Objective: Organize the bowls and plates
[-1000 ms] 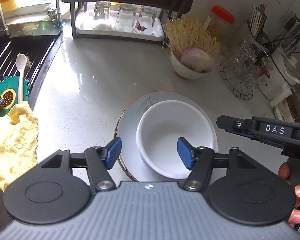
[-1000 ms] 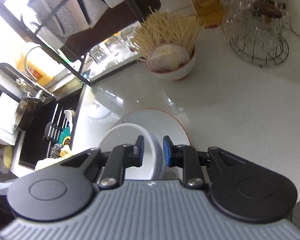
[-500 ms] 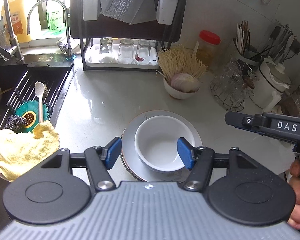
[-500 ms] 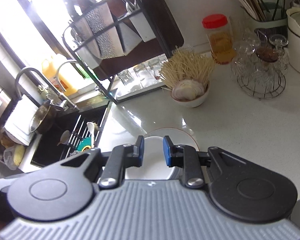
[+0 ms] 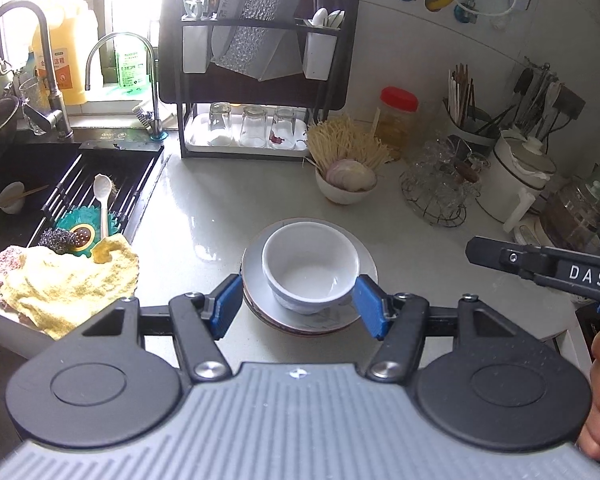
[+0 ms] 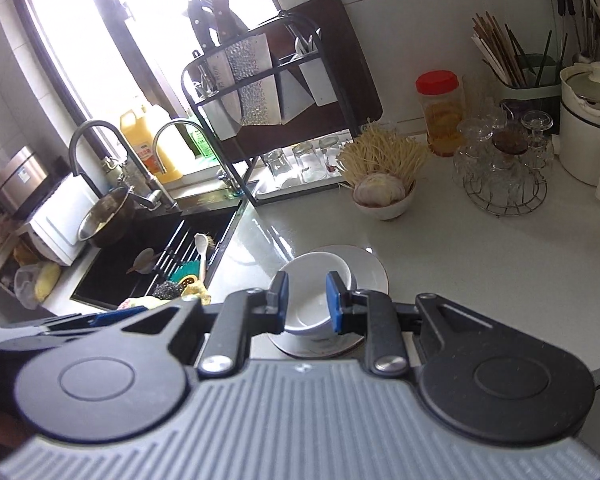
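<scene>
A white bowl (image 5: 310, 266) stands on a stack of plates (image 5: 360, 304) on the pale counter; both show in the right wrist view too, bowl (image 6: 306, 280) on plates (image 6: 370, 270). My left gripper (image 5: 300, 306) is open and empty, held above and in front of the stack. My right gripper (image 6: 306, 300) is open with a narrower gap, empty, held above the bowl. Its body also shows at the right of the left wrist view (image 5: 540, 266).
A bowl of noodles and onion (image 5: 346, 182) stands behind the stack. A dish rack with glasses (image 5: 252, 128) is at the back, a wire glass holder (image 5: 436, 188) at the right. A black sink (image 5: 60, 188) and a yellow cloth (image 5: 66, 284) lie at the left.
Both grippers have pulled up and back from the bowl and plates, so the stack looks smaller. The right gripper's fingers have opened a little wider.
</scene>
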`<state>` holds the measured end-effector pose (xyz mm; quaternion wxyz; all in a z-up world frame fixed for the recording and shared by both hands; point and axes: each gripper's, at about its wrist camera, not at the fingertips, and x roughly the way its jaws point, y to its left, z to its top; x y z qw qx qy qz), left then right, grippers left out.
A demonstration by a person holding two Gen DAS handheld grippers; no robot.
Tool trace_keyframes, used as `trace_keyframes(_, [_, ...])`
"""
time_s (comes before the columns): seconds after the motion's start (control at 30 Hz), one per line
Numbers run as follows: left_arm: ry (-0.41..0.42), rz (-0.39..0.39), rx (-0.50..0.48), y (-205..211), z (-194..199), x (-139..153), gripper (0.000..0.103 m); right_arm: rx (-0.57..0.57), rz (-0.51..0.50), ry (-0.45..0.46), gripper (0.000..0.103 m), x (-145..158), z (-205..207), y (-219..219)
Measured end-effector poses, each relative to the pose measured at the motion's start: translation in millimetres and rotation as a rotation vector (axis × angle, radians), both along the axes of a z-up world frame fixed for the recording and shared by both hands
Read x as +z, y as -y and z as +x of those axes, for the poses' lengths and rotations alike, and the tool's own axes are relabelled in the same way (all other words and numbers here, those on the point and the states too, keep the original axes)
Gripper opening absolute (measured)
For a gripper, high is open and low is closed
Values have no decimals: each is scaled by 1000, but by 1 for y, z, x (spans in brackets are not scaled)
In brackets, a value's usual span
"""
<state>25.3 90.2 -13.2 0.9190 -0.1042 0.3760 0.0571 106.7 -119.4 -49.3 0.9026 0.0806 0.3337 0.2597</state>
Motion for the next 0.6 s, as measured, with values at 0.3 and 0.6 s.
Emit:
trace_keyframes(0.3, [-38,6,6,24,-45,-15,67,10,-36,9,24,-12,-44,13])
trace_keyframes(0.6, [-51,-3,27,30,-73,-29,67,14,-76,1,24,-28,-68,17])
